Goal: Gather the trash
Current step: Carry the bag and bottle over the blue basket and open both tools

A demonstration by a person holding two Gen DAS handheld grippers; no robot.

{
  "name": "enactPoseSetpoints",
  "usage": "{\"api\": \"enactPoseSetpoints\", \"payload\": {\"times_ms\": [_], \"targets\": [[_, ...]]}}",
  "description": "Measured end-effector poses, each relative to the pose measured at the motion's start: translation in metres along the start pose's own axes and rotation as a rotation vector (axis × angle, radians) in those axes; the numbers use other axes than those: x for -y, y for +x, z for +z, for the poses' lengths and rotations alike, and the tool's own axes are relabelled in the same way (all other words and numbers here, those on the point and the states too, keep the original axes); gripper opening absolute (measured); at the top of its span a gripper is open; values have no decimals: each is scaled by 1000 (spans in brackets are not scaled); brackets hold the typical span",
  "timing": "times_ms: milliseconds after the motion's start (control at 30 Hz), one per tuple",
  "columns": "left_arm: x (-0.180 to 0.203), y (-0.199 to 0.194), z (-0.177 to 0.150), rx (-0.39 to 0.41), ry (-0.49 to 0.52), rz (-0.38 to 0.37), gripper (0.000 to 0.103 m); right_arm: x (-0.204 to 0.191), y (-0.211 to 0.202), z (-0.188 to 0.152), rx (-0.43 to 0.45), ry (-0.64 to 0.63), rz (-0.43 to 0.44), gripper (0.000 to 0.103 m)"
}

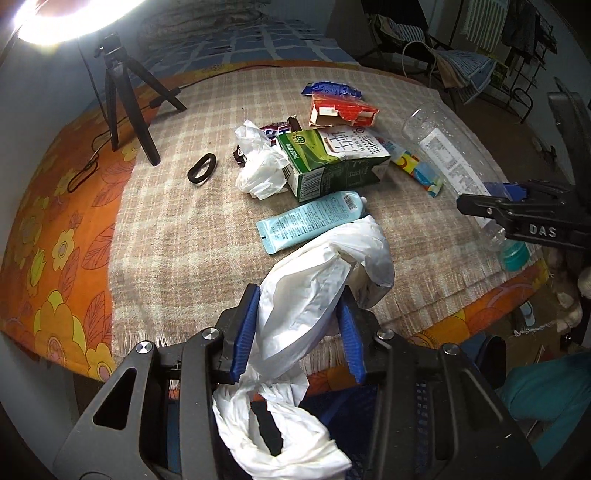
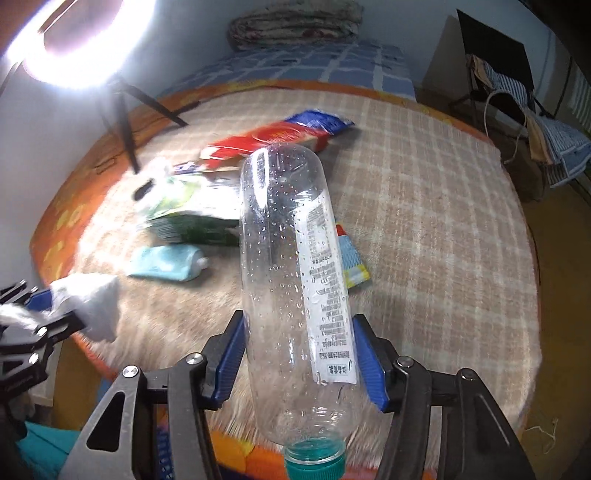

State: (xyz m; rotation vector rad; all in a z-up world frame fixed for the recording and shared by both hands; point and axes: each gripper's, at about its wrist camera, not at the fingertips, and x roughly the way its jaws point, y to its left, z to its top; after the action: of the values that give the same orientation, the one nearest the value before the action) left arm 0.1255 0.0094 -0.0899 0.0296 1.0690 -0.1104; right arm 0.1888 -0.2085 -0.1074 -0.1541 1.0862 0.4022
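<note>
Two grippers in use, each with a load.

Left gripper [image 1: 299, 328] — jaws closed part-way on a crumpled white plastic bag [image 1: 314, 291]; the blue pads press its sides, and the bag's knotted end hangs back between the gripper's arms. The bag's front end lies over the near edge of the checked blanket [image 1: 177, 229].

Right gripper [image 2: 299, 354] — jaws clamped on a clear plastic bottle [image 2: 284, 258], water drops inside, white printed label down one side, green cap [image 2: 316, 463] toward the camera. The bottle's base points away over the worktop.

Worktop [image 1: 55, 258] — orange flowered cloth with the checked blanket spread on top.

Trash on the blanket, left wrist view:
- green and white milk carton [image 1: 332, 162], lying on its side, mid-blanket
- crumpled white bag [image 1: 258, 162], touching the carton's left end
- pale blue tube [image 1: 310, 218], flat, just in front of the carton
- torn red carton [image 1: 343, 110], behind the milk carton
- blue wrapper [image 1: 328, 88], behind the red carton
- dark candy wrapper [image 1: 280, 131], partly under the crumpled bag
- yellow and blue wrapper [image 1: 417, 170], to the right of the milk carton, beside the bottle
- black loop [image 1: 201, 168], alone, left of the crumpled bag

Other fittings: black tripod [image 1: 125, 99] on the far left of the worktop, bright ring light [image 1: 70, 18] above it.
</note>
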Motion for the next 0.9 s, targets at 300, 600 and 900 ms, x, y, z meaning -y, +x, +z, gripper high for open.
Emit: {"api": "enactPoseSetpoints", "payload": {"times_ms": [300,600,900], "targets": [[24,-34,-31,57,48,-2,42,-25,-56,-53,43,-73,71,58],[47,-43,-78,48,82,-17,42,-44,-74,-119,3,-112,118,59],[65,-35,-123,8,99,-28,42,-60,-63,-167,-74,-139,138,59]]}}
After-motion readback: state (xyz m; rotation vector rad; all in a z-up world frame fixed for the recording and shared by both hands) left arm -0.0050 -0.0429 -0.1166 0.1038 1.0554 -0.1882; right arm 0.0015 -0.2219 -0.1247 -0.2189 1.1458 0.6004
